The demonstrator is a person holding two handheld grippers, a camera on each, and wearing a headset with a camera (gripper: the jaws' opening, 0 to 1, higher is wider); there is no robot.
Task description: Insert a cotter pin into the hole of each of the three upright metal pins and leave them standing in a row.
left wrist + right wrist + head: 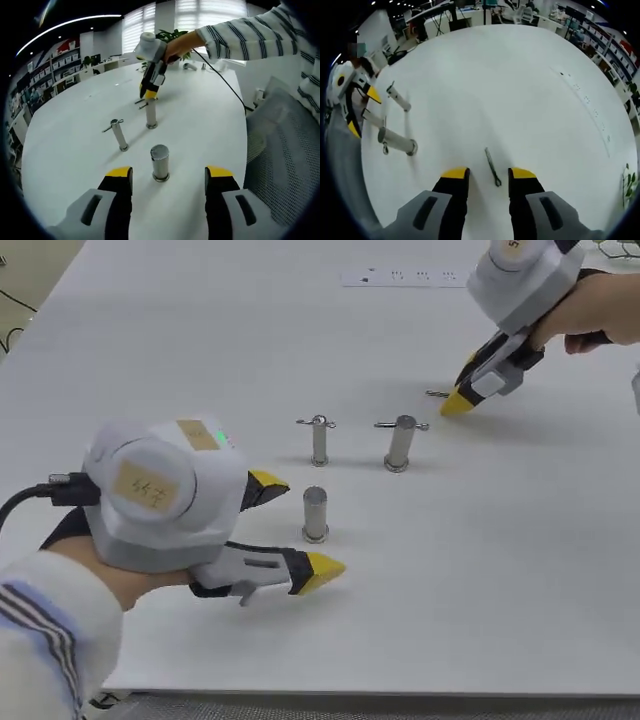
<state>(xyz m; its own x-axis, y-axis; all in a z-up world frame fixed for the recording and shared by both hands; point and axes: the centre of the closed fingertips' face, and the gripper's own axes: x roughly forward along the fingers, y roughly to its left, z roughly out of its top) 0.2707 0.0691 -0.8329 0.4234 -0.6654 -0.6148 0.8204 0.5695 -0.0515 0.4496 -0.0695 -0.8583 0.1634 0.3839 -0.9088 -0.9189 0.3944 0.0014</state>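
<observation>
Jaws of the left gripper (169,172) stand wide open and empty, flanking the bare pin (315,513), an upright grey steel cylinder. Behind it stand two fitted pins (319,440) (400,443). Farther behind, a loose cotter pin (491,165) lies between the right gripper's (487,173) open, empty jaws.

White tabletop (480,580), silvery metal pins (315,512), pale grey left tongs (169,173) and right tongs (458,403) tipped bright yellow, a white sleeve (40,630) with thin dark stripes.

Head view looks down over the table (500,570); both gripper views (low, opposed) share the metal pins (118,134).
</observation>
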